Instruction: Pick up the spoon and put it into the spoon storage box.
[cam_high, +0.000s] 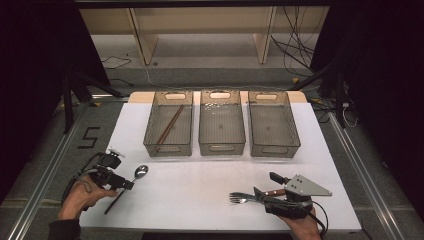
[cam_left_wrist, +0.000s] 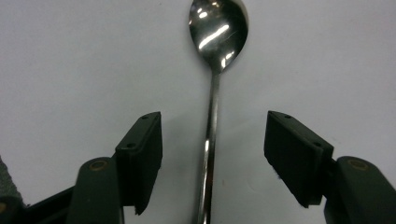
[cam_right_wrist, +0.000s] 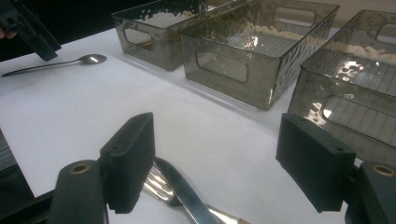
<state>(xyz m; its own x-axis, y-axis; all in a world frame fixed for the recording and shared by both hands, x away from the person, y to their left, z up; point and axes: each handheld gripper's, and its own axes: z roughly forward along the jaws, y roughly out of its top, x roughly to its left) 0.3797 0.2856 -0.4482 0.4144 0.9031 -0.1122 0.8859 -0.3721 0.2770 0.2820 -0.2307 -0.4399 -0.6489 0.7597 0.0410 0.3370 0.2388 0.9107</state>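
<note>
Hovering wide-jawed, the left gripper straddles the spoon without touching it; its bowl lies just ahead. Opposite, the right gripper gapes over a fork and knife, three bins beyond.

One sign is being seen in the high view: a big black number 5. It is being shown on the grey floor, just to the left of the white table. The number is made of straight black strips with square corners. It is lying near the far left corner of the table. No other words, names or numbers are being shown on anything else in the high view. Nothing to read is being shown in the left gripper view or in the right gripper view.
</note>
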